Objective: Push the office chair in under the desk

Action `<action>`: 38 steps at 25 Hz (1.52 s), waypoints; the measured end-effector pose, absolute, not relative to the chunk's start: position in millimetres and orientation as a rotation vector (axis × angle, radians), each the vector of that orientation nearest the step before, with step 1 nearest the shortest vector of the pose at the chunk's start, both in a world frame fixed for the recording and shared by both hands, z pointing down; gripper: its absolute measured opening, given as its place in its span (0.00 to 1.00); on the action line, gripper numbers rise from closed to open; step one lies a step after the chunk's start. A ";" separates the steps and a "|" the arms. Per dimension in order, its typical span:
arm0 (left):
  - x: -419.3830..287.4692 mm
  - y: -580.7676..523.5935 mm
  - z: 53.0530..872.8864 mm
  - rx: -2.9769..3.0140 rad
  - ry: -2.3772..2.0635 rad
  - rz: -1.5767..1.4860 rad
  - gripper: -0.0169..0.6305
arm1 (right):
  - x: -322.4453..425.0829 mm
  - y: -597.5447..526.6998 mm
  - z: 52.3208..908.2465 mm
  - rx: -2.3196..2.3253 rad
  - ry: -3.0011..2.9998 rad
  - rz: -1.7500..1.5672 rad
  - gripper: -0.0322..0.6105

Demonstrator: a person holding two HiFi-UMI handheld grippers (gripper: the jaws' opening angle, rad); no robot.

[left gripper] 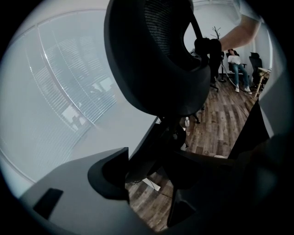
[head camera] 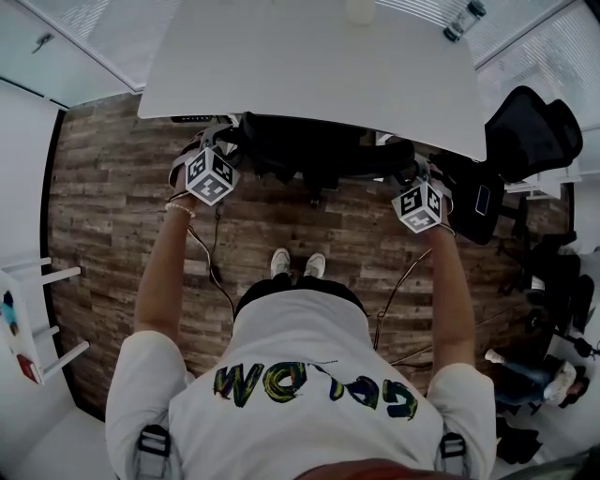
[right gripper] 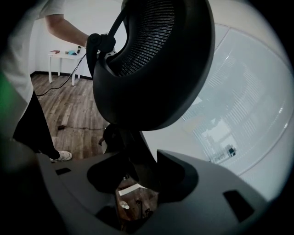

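Left gripper (left gripper: 149, 174) is clamping a dark bar of the office chair (head camera: 319, 150) between its jaws, and the right gripper (right gripper: 140, 176) is pinching the chair's frame likewise. The chair is sitting directly ahead of both grippers, largely tucked beneath the white desk (head camera: 309, 66) that is stretching away beyond them.

The white desk (head camera: 309, 66) carries a bottle (head camera: 464, 21) lying on its side near the far right corner, and a pale object at the far edge that is cut off by the frame. The wood-plank floor (head camera: 112, 216) bears the black office chair (head camera: 319, 150), partly under the desk's near edge. A second black chair (head camera: 530, 131) stands to the right, while thin cables (head camera: 214, 267) trail beside the person's white shoes (head camera: 298, 263).
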State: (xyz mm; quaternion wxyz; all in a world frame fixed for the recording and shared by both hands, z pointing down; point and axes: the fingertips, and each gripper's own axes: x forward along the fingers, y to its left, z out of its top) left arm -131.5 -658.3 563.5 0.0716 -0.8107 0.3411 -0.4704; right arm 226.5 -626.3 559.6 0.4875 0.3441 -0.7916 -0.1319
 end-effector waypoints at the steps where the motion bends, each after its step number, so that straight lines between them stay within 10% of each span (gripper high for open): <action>1: -130.5 -660.0 563.3 -2.437 1.027 -1.414 0.39 | 227.4 -628.3 559.5 0.836 -1.925 -0.320 0.36; 19: -129.8 -640.8 520.2 -2.544 1.302 -1.175 0.39 | 236.6 -614.3 514.1 1.003 -2.016 -0.200 0.32; 38: -76.2 -552.0 355.9 -2.772 1.614 -0.232 0.06 | 158.4 -525.3 339.9 1.389 -2.538 0.033 0.10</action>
